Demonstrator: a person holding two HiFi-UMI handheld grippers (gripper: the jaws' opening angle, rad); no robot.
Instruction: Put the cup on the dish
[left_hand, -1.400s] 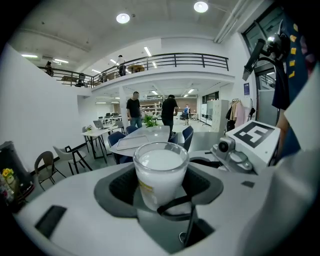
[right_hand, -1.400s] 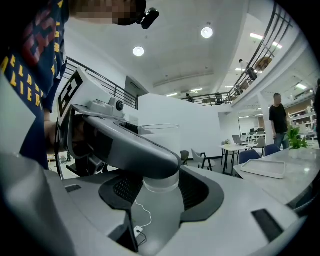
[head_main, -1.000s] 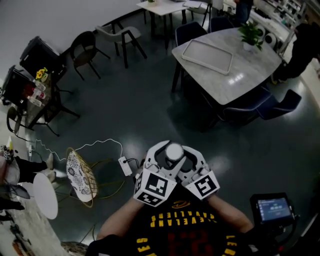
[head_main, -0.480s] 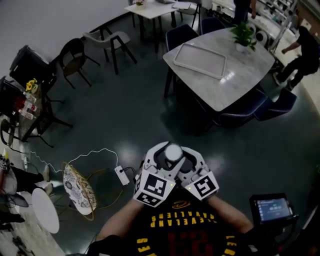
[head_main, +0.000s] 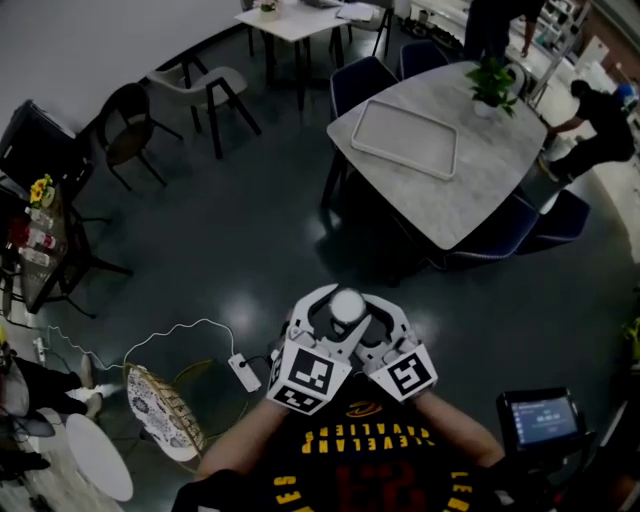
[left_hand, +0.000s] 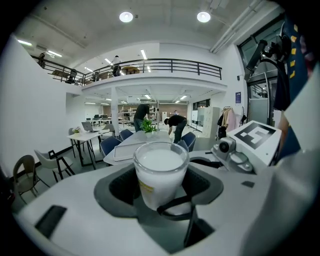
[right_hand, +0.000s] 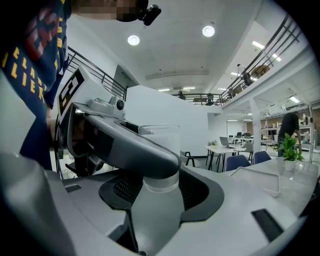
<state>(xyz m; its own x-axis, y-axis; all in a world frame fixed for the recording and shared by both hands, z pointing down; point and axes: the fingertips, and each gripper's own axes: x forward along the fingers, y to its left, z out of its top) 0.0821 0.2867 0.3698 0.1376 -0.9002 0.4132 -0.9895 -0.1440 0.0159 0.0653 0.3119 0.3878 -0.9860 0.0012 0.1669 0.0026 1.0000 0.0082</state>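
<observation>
Cup (left_hand: 160, 170) in left tool (head_main: 346, 312), over floor (head_main: 250, 230)

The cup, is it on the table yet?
No, the cup is held between the left gripper and right gripper at the person's chest, well short of the table.

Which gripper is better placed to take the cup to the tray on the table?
Right, narrowly. The left gripper and right gripper both clamp the cup, but the table with the tray lies ahead toward the person's right.
</observation>
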